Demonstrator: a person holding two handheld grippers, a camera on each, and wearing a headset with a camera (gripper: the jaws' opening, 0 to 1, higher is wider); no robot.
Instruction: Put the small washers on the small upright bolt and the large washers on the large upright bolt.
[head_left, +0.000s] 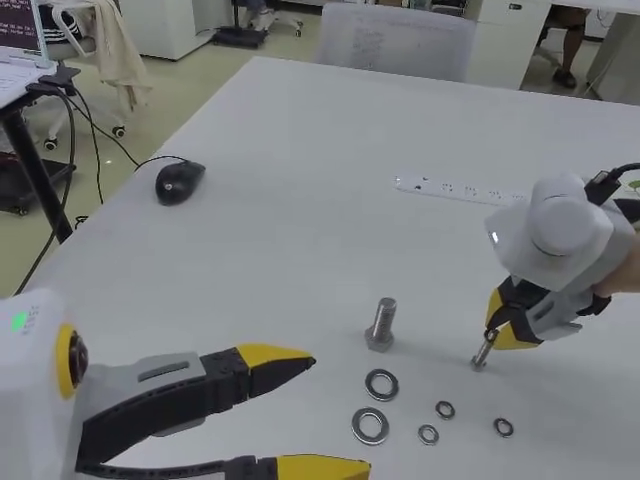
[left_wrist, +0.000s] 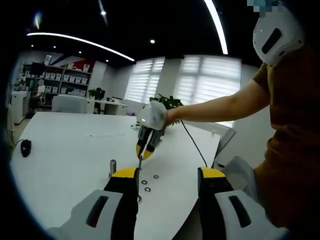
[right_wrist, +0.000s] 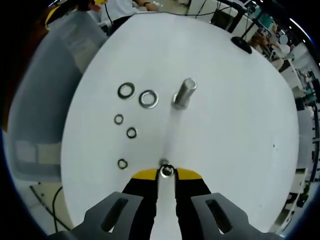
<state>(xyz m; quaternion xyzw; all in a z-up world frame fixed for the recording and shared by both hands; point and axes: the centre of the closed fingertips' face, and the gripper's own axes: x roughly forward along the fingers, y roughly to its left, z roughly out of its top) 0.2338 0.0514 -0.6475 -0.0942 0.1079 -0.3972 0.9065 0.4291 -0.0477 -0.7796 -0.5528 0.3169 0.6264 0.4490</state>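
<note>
The large bolt (head_left: 381, 325) stands upright on the white table (head_left: 300, 200). Right of it stands the small bolt (head_left: 481, 354), slightly tilted. My right gripper (head_left: 490, 335) is at its top end, shut on what looks like a small washer (right_wrist: 166, 171), seen as a ring between the jaw tips. Two large washers (head_left: 381, 384) (head_left: 370, 425) and three small washers (head_left: 445, 409) (head_left: 428, 434) (head_left: 503, 427) lie flat in front of the bolts. My left gripper (head_left: 335, 412) hovers open at the lower left, holding nothing. In the left gripper view, the right gripper (left_wrist: 144, 149) is beyond the open jaws.
A black mouse (head_left: 180, 182) lies at the table's left edge with its cable running off. A white power strip (head_left: 460, 188) lies at the back right. A grey chair (head_left: 395, 40) stands behind the table. A desk (head_left: 30, 70) stands on the left.
</note>
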